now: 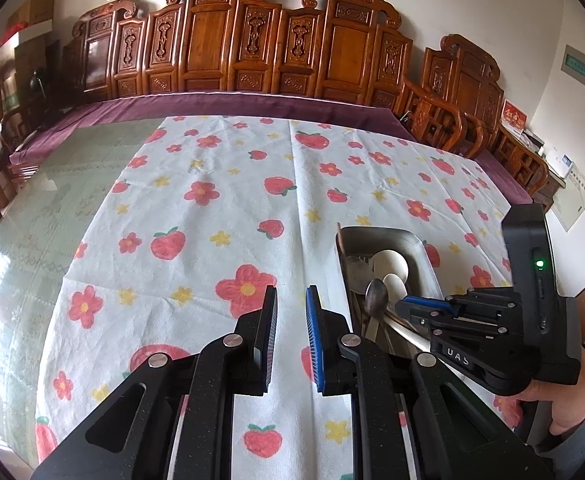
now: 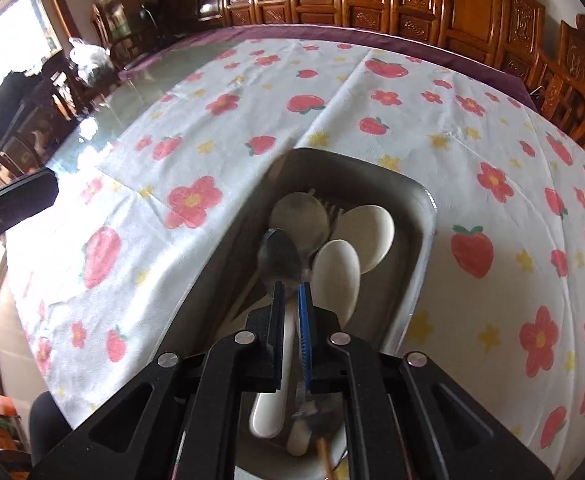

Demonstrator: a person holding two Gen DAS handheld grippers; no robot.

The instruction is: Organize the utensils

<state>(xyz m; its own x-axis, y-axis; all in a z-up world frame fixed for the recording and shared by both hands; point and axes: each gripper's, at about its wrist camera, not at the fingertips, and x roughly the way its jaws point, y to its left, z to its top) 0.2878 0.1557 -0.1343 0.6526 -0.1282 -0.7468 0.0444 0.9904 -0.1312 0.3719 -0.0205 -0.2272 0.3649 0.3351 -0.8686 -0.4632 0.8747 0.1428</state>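
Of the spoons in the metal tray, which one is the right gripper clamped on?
The small dark steel spoon; the right gripper pinches its neck, while the two white spoons lie loose beside it.

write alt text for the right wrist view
The right gripper is shut on a metal spoon over a steel tray holding white and metal spoons. The tray sits on a white cloth printed with red flowers and strawberries.

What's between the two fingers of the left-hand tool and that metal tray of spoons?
Only bare flowered tablecloth. In the left wrist view, the left gripper holds nothing, and the metal tray sits just to its right.
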